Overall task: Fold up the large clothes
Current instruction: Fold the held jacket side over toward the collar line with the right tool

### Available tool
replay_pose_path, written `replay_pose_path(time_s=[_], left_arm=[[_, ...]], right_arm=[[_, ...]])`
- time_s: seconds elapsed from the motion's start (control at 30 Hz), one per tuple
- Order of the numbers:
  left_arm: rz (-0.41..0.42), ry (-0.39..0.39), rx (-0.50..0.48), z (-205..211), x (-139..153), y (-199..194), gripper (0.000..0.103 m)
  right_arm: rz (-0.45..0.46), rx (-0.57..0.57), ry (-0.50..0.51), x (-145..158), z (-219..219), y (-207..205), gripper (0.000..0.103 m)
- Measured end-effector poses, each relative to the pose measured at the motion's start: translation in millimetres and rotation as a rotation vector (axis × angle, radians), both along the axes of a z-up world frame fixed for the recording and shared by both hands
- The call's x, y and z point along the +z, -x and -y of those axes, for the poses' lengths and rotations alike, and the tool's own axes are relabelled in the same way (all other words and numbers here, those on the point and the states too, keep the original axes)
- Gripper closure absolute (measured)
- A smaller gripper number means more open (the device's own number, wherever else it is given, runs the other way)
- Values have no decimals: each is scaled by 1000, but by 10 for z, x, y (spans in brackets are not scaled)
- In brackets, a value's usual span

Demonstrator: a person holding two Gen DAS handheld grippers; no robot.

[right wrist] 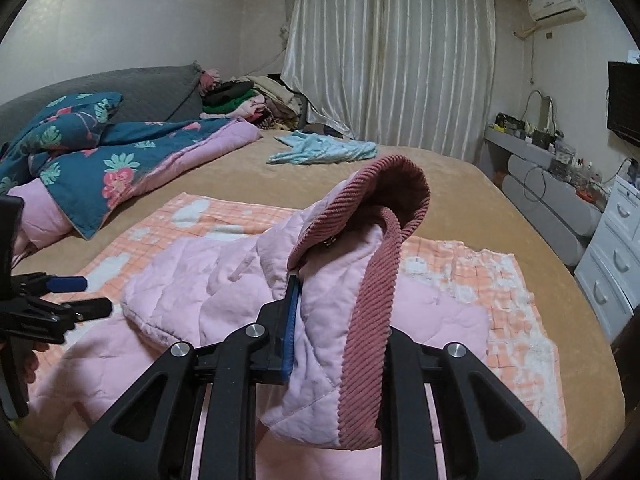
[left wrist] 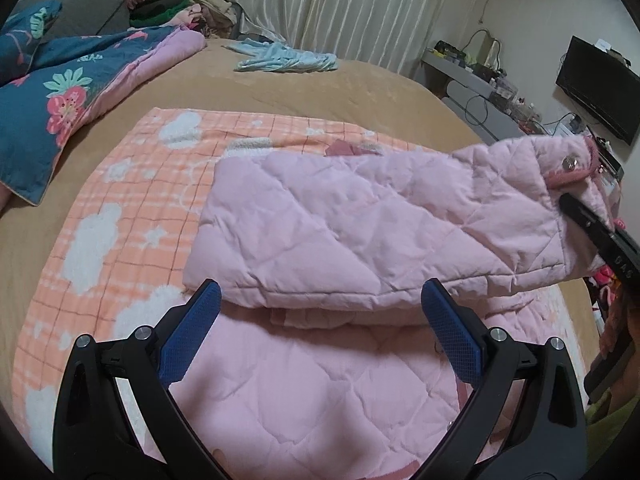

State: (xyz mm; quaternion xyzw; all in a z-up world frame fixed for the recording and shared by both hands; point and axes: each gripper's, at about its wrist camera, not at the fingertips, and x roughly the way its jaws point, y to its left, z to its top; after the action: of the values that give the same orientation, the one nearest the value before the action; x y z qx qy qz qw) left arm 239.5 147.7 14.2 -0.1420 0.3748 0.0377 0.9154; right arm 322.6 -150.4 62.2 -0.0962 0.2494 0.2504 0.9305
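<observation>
corduroy collar [right wrist: 372, 320] in right wrist view only; snap [left wrist: 568, 164] in left

Both fisheye cameras sit low and close over the bed [left wrist: 280, 80], each looking forward along its own jaws and angled downward, toward the curtain [right wrist: 384, 60] at twelve o'clock. They share the pink quilted jacket [left wrist: 360, 232], the checked blanket [right wrist: 500, 280], the floral quilt [left wrist: 60, 92] at ten o'clock, and the shelf [right wrist: 532, 152] at two o'clock.
</observation>
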Motion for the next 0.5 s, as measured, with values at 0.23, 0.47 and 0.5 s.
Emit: replay_pose_path(time_s=[0.23,0.47,0.5], left_arm=[[-4,18,14,-71,-39,-89,9],[-17,23,16,-82,-100,-201,9],[-20,24,17,-85,-111,-220,9]], right_arm=[[-70,-56,8,-271,57,-266,86],[-108,-93,30,-511,97,-401,86],[-118,-99,34,-558,100,-431,86]])
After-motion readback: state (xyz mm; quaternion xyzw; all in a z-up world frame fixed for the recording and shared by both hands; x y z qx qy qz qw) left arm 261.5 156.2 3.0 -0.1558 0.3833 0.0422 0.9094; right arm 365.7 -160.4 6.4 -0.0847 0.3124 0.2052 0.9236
